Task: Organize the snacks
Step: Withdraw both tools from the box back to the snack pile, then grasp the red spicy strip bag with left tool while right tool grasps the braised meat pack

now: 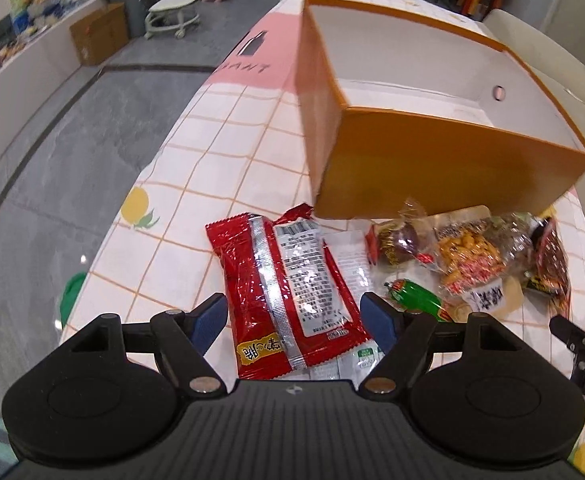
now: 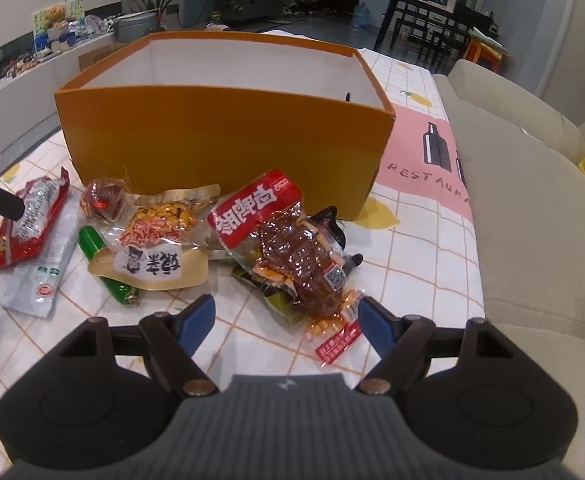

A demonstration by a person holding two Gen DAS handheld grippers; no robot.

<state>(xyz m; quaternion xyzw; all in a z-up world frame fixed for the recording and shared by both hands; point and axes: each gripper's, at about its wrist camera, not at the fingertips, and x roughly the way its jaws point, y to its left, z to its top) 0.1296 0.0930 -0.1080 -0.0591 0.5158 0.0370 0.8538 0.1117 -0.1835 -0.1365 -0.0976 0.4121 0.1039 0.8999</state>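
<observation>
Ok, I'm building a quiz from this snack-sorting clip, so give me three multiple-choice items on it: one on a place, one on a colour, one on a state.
1. Where do the snack packets lie?
A. inside the box
B. on the tablecloth in front of the box
C. on the sofa

2. What colour is the outside of the box?
A. orange
B. blue
C. green

3. How does the left gripper stand?
A. shut on a packet
B. open, astride the red packet
C. open, inside the box

Key:
1 B: the snack packets lie on the checked tablecloth, on the near side of the box, whose white inside shows nothing.
2 A: the box walls are orange outside.
3 B: the left gripper has a blue pad on either side of the red packet, clear of it.
</observation>
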